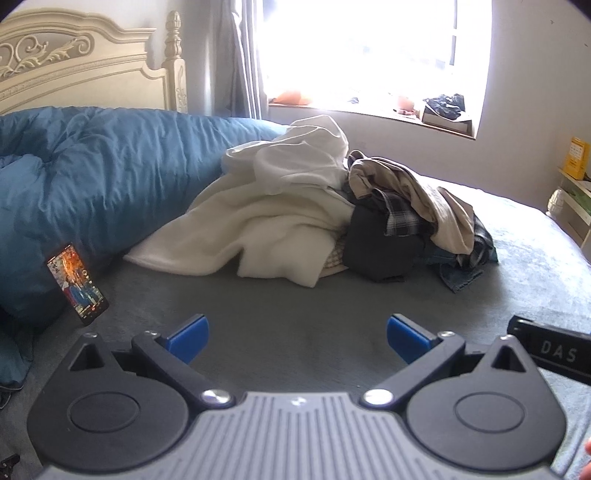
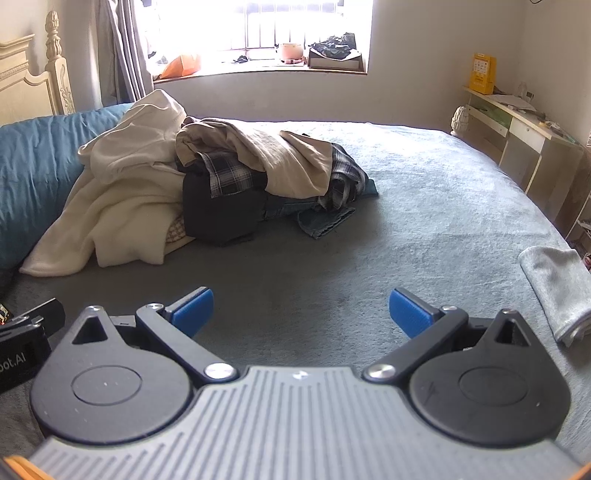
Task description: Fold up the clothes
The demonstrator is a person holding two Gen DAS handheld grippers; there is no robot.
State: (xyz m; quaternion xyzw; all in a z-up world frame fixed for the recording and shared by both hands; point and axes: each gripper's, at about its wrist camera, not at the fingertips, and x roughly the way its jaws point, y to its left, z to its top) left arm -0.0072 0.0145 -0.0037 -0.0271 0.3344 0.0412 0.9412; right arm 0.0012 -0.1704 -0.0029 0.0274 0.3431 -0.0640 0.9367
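With both the left hand-held gripper [image 1: 297,338] and right hand-held gripper [image 2: 301,312] spread wide and empty over the grey-blue bed [image 2: 424,192], the heap of unfolded clothes [image 2: 207,173] lies ahead, best approached by lifting one top garment clear.

My two wrist cameras ride low above the grey-green plush bedspread [image 1: 295,295], each looking forward and downward between its own wide-spread blue pads. The left view faces the rumpled heap of cream, beige, plaid and black clothes [image 1: 314,214] from nearby; the right view sits further right, farther off. Both share that heap, the bright far window [image 2: 295,26] and the blue quilt [image 1: 92,177].
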